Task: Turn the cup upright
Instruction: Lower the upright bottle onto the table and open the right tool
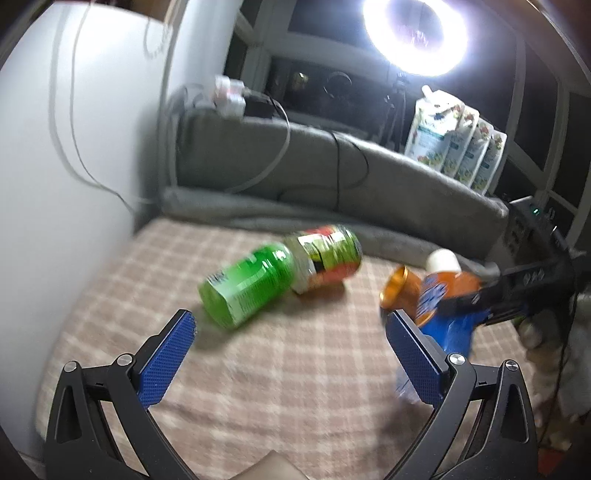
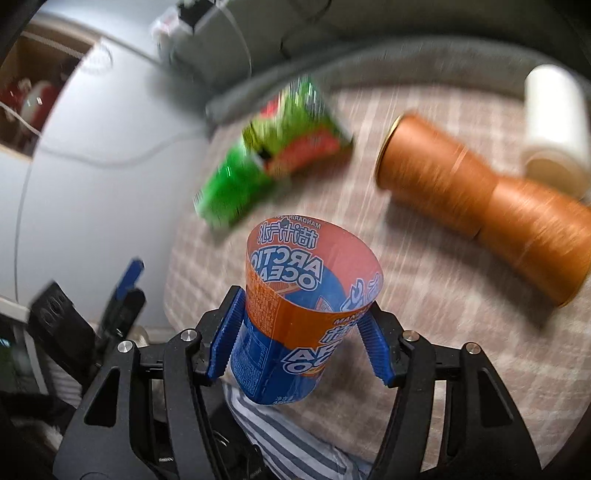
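My right gripper (image 2: 301,343) is shut on an orange and blue "Arctic Ocean" cup (image 2: 295,310) and holds it above the checked cloth, open mouth pointing away from the camera. In the left wrist view the same cup (image 1: 441,306) hangs at the right, held by the right gripper (image 1: 476,299). My left gripper (image 1: 291,332) is open and empty above the cloth, its right finger close to the cup.
Green cups (image 1: 247,282) (image 1: 328,258) lie nested on their sides on the checked cloth (image 1: 258,369). Copper cups (image 2: 480,199) and a white cup (image 2: 554,129) lie at the right. A grey cushion (image 1: 332,177), pouches (image 1: 458,144) and a ring light (image 1: 417,33) stand behind.
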`<state>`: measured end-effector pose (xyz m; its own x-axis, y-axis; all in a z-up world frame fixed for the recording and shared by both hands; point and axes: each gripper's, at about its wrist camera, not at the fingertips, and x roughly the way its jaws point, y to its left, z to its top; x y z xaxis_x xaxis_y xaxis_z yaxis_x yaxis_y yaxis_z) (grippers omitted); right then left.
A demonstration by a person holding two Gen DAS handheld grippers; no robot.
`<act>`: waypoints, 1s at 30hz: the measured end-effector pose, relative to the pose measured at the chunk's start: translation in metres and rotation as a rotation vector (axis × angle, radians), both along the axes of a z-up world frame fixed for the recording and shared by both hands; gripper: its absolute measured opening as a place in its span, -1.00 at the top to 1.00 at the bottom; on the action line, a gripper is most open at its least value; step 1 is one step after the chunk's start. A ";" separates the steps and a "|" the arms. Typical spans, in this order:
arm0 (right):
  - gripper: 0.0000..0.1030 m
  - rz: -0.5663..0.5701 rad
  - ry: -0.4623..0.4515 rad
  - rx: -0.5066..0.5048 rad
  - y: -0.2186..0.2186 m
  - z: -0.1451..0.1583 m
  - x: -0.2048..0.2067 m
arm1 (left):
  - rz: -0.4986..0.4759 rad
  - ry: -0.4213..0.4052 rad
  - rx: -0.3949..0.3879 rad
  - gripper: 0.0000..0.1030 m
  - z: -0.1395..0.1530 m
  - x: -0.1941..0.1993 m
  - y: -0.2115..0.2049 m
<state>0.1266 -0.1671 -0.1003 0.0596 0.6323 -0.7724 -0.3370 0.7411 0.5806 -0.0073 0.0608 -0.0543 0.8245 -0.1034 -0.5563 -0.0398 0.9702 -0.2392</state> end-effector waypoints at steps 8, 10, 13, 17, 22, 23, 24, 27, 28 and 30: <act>-0.27 0.031 0.029 -0.040 0.027 -0.033 -0.002 | -0.045 0.063 -0.055 -0.98 -0.010 0.002 -0.003; -0.28 0.028 0.023 -0.044 0.029 -0.035 0.000 | -0.049 0.070 -0.055 -0.98 -0.010 0.002 -0.004; -0.31 0.017 0.009 -0.059 0.031 -0.036 -0.002 | -0.059 0.082 -0.043 -0.98 -0.010 0.004 -0.006; -0.34 0.007 -0.009 -0.072 0.033 -0.037 -0.002 | -0.069 0.095 -0.036 -0.98 -0.011 0.008 -0.009; -0.43 -0.024 -0.043 -0.074 0.026 -0.033 -0.001 | -0.072 0.117 -0.039 -0.98 -0.016 0.014 -0.011; -0.47 -0.032 -0.049 -0.070 0.023 -0.032 -0.001 | -0.075 0.123 -0.041 -0.98 -0.017 0.015 -0.012; -0.47 -0.040 -0.057 -0.064 0.020 -0.030 -0.001 | -0.077 0.131 -0.045 -0.98 -0.019 0.017 -0.012; -0.47 -0.076 -0.095 -0.045 0.008 -0.020 -0.005 | -0.098 0.170 -0.096 -0.98 -0.025 0.023 -0.011; -0.48 -0.087 -0.111 -0.042 0.003 -0.017 -0.007 | -0.106 0.185 -0.115 -0.98 -0.027 0.025 -0.011; -0.48 -0.116 -0.144 -0.030 -0.009 -0.009 -0.012 | -0.125 0.213 -0.156 -0.98 -0.030 0.029 -0.011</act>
